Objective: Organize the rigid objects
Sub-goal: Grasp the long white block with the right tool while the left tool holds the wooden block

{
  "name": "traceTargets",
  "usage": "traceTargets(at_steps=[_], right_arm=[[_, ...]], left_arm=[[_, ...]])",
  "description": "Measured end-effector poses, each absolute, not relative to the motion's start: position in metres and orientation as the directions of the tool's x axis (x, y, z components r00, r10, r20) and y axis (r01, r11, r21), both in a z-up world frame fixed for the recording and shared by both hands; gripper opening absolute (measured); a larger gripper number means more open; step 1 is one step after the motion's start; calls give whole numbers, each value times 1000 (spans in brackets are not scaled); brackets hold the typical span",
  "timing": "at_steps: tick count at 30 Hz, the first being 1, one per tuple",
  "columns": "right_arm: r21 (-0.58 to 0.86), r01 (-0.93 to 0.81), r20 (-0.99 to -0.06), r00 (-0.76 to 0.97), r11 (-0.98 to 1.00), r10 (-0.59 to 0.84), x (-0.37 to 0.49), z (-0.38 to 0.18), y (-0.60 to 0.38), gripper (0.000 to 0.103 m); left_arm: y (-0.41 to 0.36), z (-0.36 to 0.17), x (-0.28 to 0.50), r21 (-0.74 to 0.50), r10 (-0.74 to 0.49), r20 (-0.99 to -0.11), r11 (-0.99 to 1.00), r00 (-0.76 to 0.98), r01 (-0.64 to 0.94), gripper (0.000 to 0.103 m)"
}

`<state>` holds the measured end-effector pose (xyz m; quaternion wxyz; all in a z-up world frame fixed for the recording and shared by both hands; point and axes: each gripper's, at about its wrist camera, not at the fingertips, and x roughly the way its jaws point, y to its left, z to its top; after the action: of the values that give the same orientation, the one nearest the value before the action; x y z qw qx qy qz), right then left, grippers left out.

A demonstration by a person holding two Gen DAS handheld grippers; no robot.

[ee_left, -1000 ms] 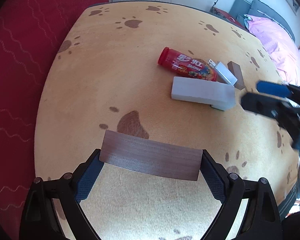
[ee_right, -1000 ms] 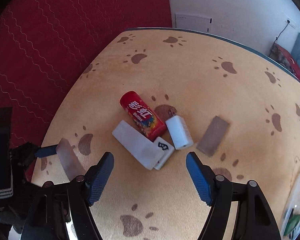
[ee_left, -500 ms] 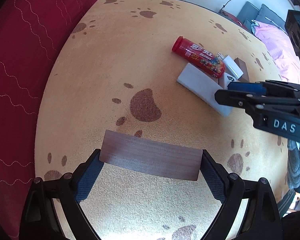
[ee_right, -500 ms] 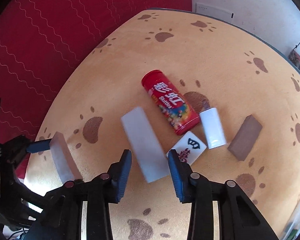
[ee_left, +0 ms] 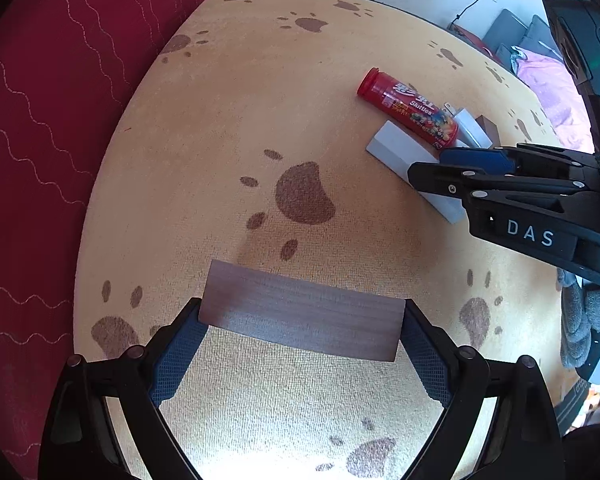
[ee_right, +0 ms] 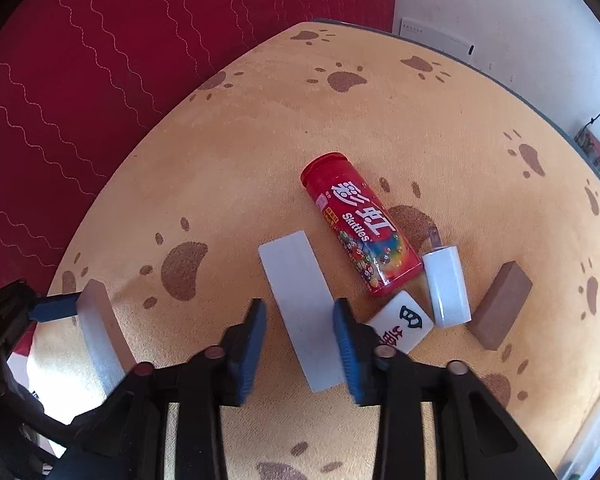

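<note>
My left gripper [ee_left: 302,320] is shut on a long brown wooden block [ee_left: 302,314] and holds it above the paw-print tablecloth [ee_left: 228,120]. That block [ee_right: 100,332] also shows at the left of the right wrist view. My right gripper [ee_right: 300,320] is open, with its jaws on either side of a white rectangular block [ee_right: 300,300] that lies on the cloth; I cannot tell if the pads touch it. The white block also shows in the left wrist view [ee_left: 400,152], partly behind the right gripper [ee_left: 432,168].
A red Skittles tube [ee_right: 360,232] lies just beyond the white block. A mahjong tile [ee_right: 400,320], a white charger [ee_right: 448,284] and a small brown block [ee_right: 502,306] lie to the right. A red curtain [ee_right: 100,80] is at the left.
My right gripper has moved down to the white block and narrowed its jaws around it. The left gripper, still holding the brown block, has shifted relative to the table.
</note>
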<state>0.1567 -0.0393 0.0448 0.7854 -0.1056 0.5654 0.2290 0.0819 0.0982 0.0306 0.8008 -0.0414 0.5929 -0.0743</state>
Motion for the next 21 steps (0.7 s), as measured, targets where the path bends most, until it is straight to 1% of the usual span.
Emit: traceTargets(at_steps=[1,2,5,9,14,15,17,20,21], right_arm=[[109,-479,-937,242,871,251,155,46,-41,15],[133,-478,-938,221,868,265,153,46,-42,14],[178,-473,-936,190,863,297,142,48,-49,13],[263,-418,-924,149,870,352,123,51,-68,12],[303,-364,-912,159,881,379,112,54,-90,13],[310,-357,-909,161,881,385,113,54,-92,15],[310,-344,-906,175,887,385,118,55,-94,33],[306,-350,-895,210,885,393,130,59,-90,47],[304,-354,-894,216,885,393,134,59,-87,48]], left_arm=[[98,31,81,-154,-167,-943,986,287,67,94],[99,31,80,-153,-165,-944,986,287,64,94],[98,32,78,-153,-162,-944,987,287,52,94],[95,33,76,-155,-161,-943,987,290,45,94],[87,36,73,-156,-163,-941,987,295,49,94],[85,37,72,-156,-164,-941,987,296,49,94],[82,38,70,-156,-163,-941,987,297,48,94],[79,40,65,-154,-162,-940,987,302,49,94],[80,41,63,-154,-161,-939,987,303,48,94]])
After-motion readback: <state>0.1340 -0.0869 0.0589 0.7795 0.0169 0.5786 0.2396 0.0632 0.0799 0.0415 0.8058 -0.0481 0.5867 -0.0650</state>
